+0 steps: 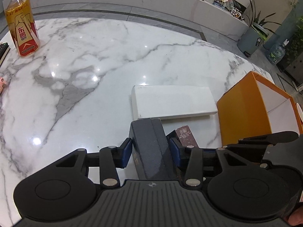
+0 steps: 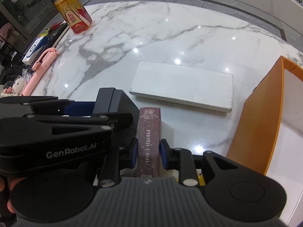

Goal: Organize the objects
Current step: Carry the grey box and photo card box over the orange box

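Observation:
My left gripper (image 1: pixel 150 147) is shut on a dark grey box (image 1: pixel 151 147), held above the marble table (image 1: pixel 94 66). My right gripper (image 2: pixel 147 151) is shut on a maroon "PHOTO CARD" box (image 2: pixel 149 138), close beside the left one. The maroon box also shows in the left wrist view (image 1: pixel 186 136), and the grey box in the right wrist view (image 2: pixel 115 104). A flat white box (image 1: pixel 173 102) lies on the table just ahead, also seen in the right wrist view (image 2: pixel 181 87). An open orange box (image 1: pixel 246 113) with a white inside stands to the right, seen again in the right wrist view (image 2: pixel 261 117).
A yellow drink bottle (image 1: pixel 21 26) stands at the far left of the table, also in the right wrist view (image 2: pixel 73 11). A pink stick-like gadget (image 2: pixel 40 68), a blue-white box (image 2: pixel 33 49) and a small plush toy (image 2: pixel 16 87) lie along the left edge.

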{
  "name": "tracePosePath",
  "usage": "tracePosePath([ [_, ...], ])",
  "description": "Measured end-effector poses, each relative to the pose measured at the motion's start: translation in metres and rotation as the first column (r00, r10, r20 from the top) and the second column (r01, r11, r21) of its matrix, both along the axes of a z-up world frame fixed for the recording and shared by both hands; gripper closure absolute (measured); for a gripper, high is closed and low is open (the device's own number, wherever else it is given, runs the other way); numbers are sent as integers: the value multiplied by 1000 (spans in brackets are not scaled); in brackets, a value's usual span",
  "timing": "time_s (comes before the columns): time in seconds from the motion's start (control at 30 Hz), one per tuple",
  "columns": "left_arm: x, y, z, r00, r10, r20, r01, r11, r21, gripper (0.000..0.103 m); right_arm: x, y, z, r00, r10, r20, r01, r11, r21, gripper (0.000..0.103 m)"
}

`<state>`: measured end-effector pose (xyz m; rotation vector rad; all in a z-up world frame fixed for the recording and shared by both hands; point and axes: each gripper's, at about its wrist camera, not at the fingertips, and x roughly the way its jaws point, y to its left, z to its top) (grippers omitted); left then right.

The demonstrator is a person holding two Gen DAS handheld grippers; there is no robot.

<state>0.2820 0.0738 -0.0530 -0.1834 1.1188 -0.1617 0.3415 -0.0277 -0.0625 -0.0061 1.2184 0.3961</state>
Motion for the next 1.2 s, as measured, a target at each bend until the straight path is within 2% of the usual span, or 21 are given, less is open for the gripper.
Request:
tracePosePath([
  [0.17,-7,9,6,999,15,34,-15,1000,-1,58,-3,1,-1,999,-28,14,28,1000,6,78],
  [0.33,-26,25,32,995,43,90,-40,999,-35,58,-13,-7,13,995,-84,47,80,993,82,78],
  [0.53,-58,17,84,982,14,190,6,995,-103,58,-42,-25,66,984,-125,123,102,979,178,78],
  [0.67,-79,-5,115,968,-43,249,85,984,-159,58,-72,-55,105,969,-179,172,137,964,230,78],
  [0.77,-91,-28,130,958,-93,271,153,966,-209,58,-98,-83,127,952,-231,202,179,952,248,78],
  [0.87,-101,-56,132,949,-142,280,212,947,-241,58,-125,-112,138,933,-290,215,239,942,234,78],
  [0.97,-105,-89,124,941,-200,272,275,922,-272,58,-149,-146,137,908,-364,209,323,924,206,78],
  [1.07,-104,-125,109,937,-254,240,319,901,-292,58,-168,-179,125,884,-432,180,399,896,194,79],
  [1.2,-94,-162,81,936,-302,180,344,890,-298,59,-179,-206,103,860,-494,127,471,865,172,79],
])
